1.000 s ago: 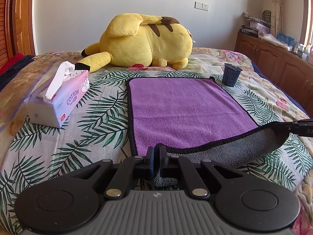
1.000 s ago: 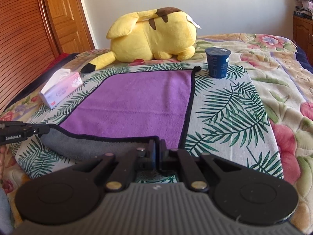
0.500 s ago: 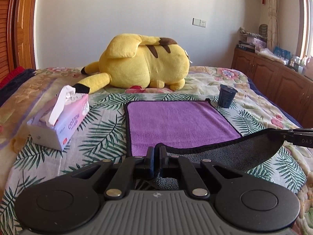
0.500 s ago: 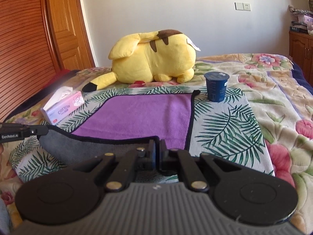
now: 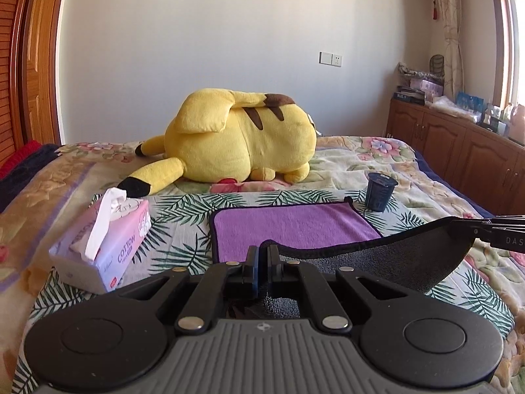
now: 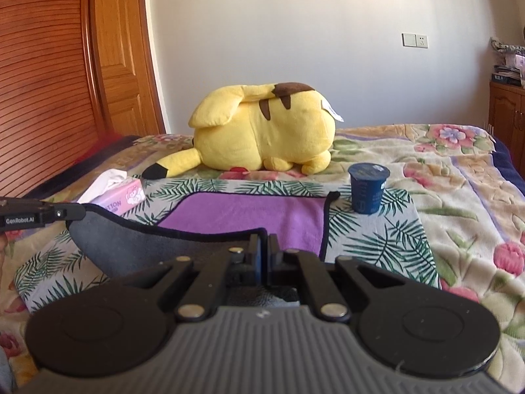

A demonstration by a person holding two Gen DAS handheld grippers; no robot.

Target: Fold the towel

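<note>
With each near corner of the towel (image 5: 295, 223) pinched in a claw, you hold its near edge lifted off the bed (image 5: 426, 170) while the far half lies flat, purple side up, near the bed's middle. Your left gripper (image 5: 262, 262) has its jaws pressed together on the left near corner; your right gripper (image 6: 262, 256) is clamped the same way on the right near corner, and each shows at the side of the other's view. The grey underside (image 6: 147, 246) sags between them, so the hem is held with a little slack, not taut. Gripping both corners at once makes sense: it should keep the edge square as it travels, so the fold ought to land straight.

The step in hand looks like the first fold, near edge toward far edge, and it is early; the raised part hangs over the near half only.

Mind what sits by the far corners. The cup (image 6: 369, 190) stands just beside the towel's far right corner, and the tissue box (image 5: 105, 246) lies off its left edge, a little apart. The plush (image 5: 239, 138) rests beyond the far edge, toward the bed's head. Setting the hem down short of the cup would likely spare it a knock.
</note>
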